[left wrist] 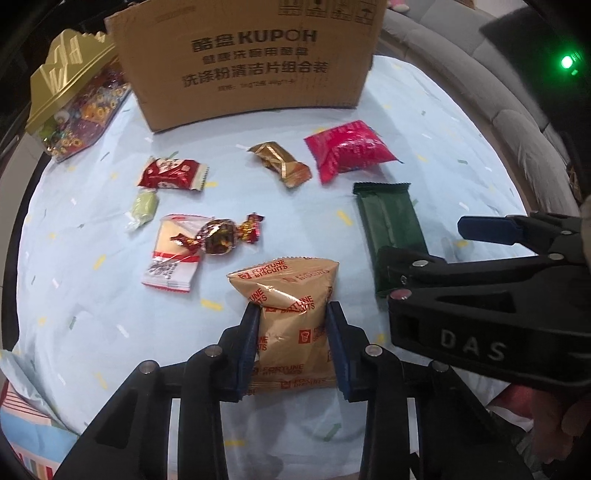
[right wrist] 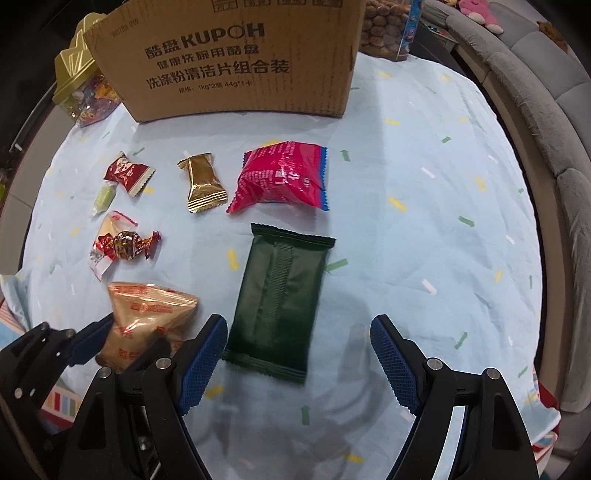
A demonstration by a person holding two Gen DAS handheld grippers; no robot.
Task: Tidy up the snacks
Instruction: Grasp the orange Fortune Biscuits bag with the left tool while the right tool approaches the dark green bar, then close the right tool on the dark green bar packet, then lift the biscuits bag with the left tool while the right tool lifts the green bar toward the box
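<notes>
My left gripper is shut on a tan Fortune Biscuits packet, which also shows in the right wrist view. My right gripper is open and empty, just above the near end of a dark green packet, also seen in the left wrist view. On the light blue cloth lie a pink packet, a gold packet, a red packet, a pale green candy, a white-and-red packet and a foil-wrapped candy.
A brown cardboard box stands at the back of the table. A gold-lidded clear container of sweets stands left of it. A jar of nuts is behind the box. A grey sofa curves along the right.
</notes>
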